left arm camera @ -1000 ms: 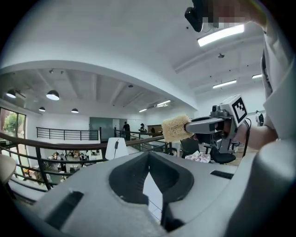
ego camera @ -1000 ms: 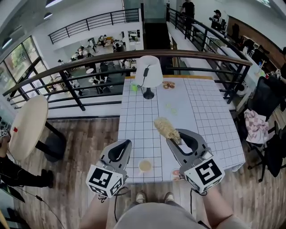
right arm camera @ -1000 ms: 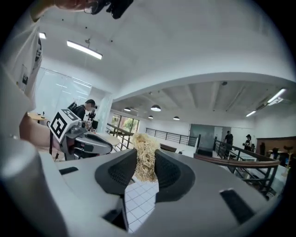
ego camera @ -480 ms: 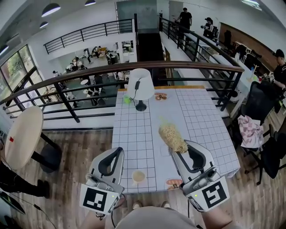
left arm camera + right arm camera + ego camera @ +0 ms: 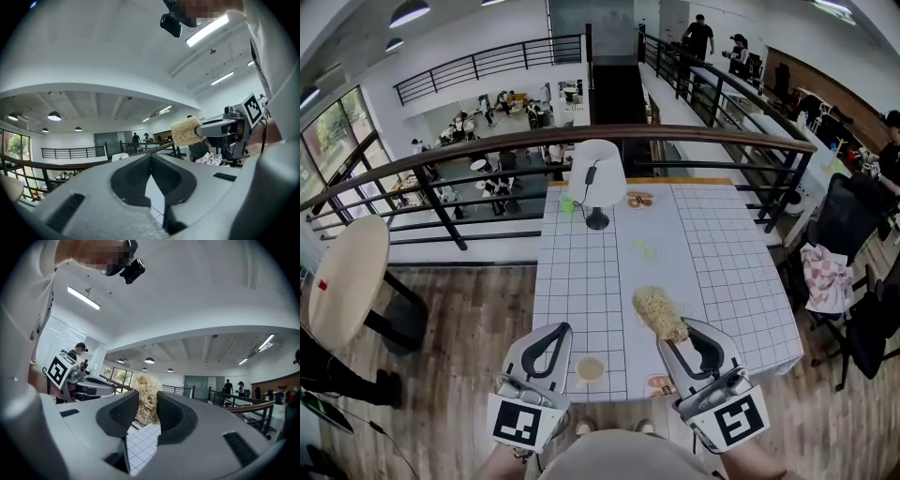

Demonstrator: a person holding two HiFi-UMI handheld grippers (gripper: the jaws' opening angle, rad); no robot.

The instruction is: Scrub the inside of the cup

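A small tan cup (image 5: pixel 590 368) stands upright near the front edge of the white gridded table (image 5: pixel 712 253). My left gripper (image 5: pixel 557 332) hovers just left of the cup, its jaws shut with nothing between them (image 5: pixel 151 158). My right gripper (image 5: pixel 674 339) is to the right of the cup, shut on a straw-coloured loofah scrubber (image 5: pixel 657 312) that sticks out past the jaws over the table. The right gripper view shows the scrubber (image 5: pixel 147 394) squeezed between the pads (image 5: pixel 123 412). From the left gripper view the scrubber (image 5: pixel 185 131) is off to the right. The cup shows in neither gripper view.
A white lamp (image 5: pixel 596 178) stands at the table's far left. A small plate (image 5: pixel 639 199) and green bits (image 5: pixel 643 249) lie beyond the middle. A pinkish dish (image 5: pixel 659 384) sits at the front edge by my right gripper. A railing (image 5: pixel 469 164) runs behind the table.
Both grippers have drawn back toward the near edge of the table. The scrubber came with the right gripper and now points more toward the far side.
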